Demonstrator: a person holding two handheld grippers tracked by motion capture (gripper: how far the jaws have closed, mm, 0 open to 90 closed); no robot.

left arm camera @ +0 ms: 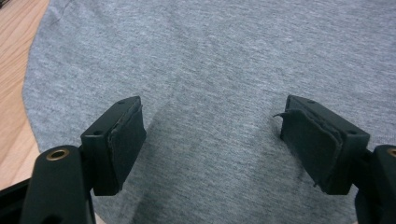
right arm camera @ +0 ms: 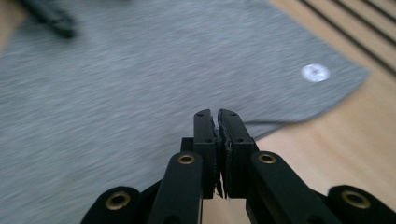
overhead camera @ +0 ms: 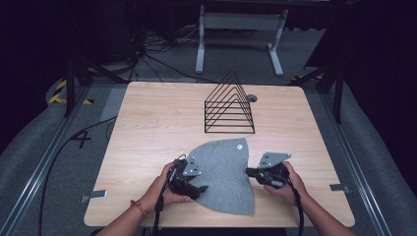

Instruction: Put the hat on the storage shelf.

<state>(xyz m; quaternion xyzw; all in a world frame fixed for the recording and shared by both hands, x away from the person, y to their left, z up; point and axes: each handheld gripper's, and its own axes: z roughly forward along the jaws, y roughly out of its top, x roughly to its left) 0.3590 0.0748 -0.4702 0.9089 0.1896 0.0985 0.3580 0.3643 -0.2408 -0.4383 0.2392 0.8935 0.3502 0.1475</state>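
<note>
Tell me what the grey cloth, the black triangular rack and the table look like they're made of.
The grey cloth looks like soft heathered knit fabric, matte: fine flecked weave shows in the left gripper view. The black triangular rack seems thin metal wire with a dark coating. The table shows pale wood grain, probably laminate.

Under my left fingers [left arm camera: 114, 144] lies the cloth [left arm camera: 224, 70], a grey knit, matt and finely flecked, soft-looking with faint ribs. My fingers are matt black plastic, their pads a darker, rubbery layer with frayed edges, and brass-coloured rivets shine at the joints. Just past my right fingers [right arm camera: 229, 140] the same cloth carries a small white printed patch [right arm camera: 315, 73]. Beside them the counter [right arm camera: 355, 130] is pale wood-grain, smooth with a slight sheen. Well beyond stands a rack [overhead camera: 229, 105] of thin black wire.
</note>
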